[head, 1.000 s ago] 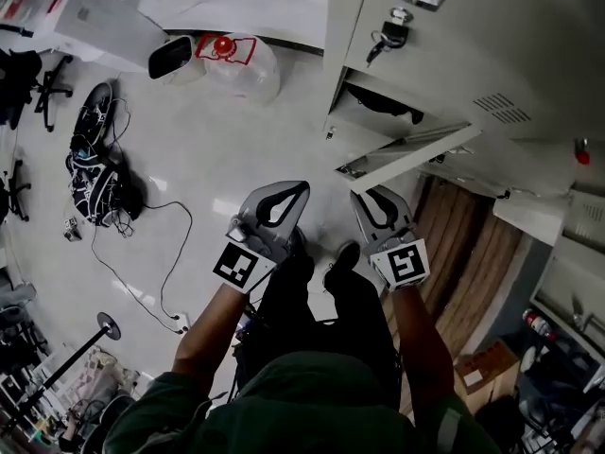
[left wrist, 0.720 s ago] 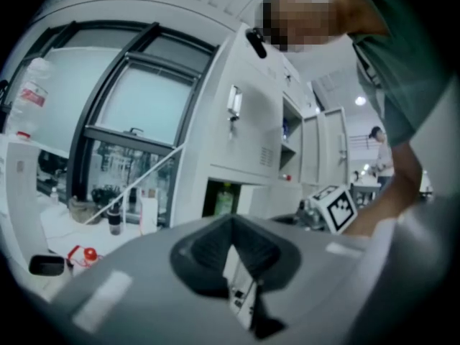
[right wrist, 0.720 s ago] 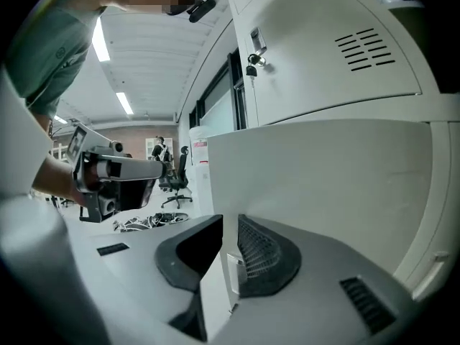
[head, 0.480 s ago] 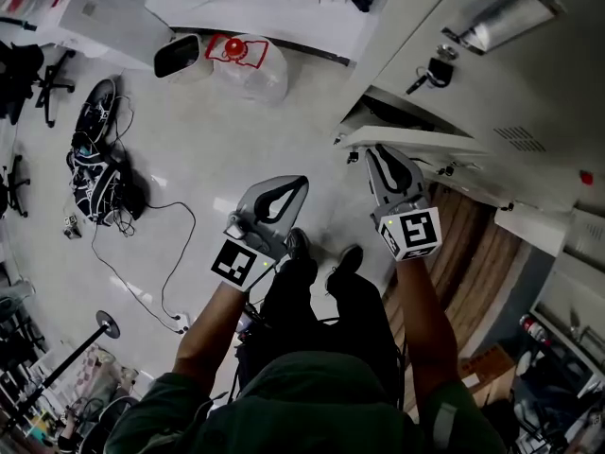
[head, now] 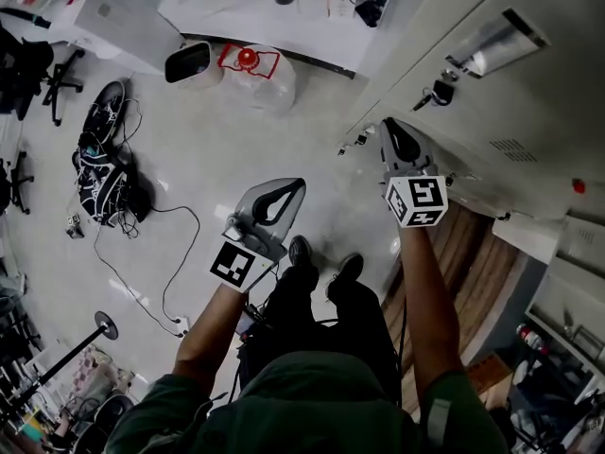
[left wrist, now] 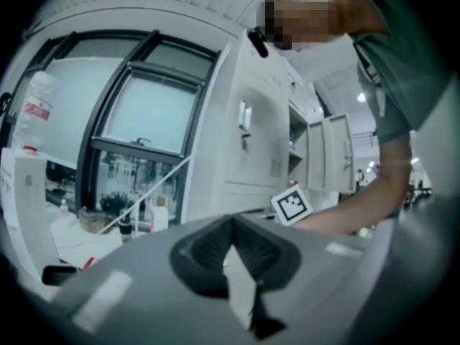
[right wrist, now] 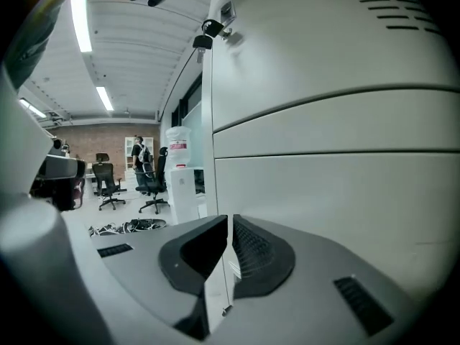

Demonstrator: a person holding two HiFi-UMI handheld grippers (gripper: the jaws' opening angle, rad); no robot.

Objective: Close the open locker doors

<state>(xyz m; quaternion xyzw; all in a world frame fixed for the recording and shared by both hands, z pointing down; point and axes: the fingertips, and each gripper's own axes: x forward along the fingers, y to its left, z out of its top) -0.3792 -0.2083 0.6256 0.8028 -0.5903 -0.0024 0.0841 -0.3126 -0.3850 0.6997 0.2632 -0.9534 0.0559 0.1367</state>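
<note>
Pale grey lockers [head: 492,93] fill the upper right of the head view. A bunch of keys [head: 437,91] hangs in the upper door's lock. My right gripper [head: 388,127] is shut and empty. Its tips press on the left edge of the door [head: 463,173] below the keyed one, which lies flush with the locker front. In the right gripper view that door [right wrist: 338,214] fills the right side behind the shut jaws of my right gripper [right wrist: 228,223], with the keys [right wrist: 208,31] high above. My left gripper [head: 291,189] hangs shut and empty over the floor. The left gripper view shows my left gripper [left wrist: 231,223] and open doors [left wrist: 332,153] farther along the row.
On the floor lie a large water bottle [head: 253,72], a white bin [head: 189,61], a dark bag with cables [head: 99,173] and an office chair [head: 38,74]. A white slab [head: 529,236] juts out low on the lockers, above a brown panel [head: 473,249]. The person's shoes [head: 323,255] are below the grippers.
The lower locker door stood half open a second ago. My right gripper has moved up and forward against it, and it now lies flush. The left gripper has barely moved.
</note>
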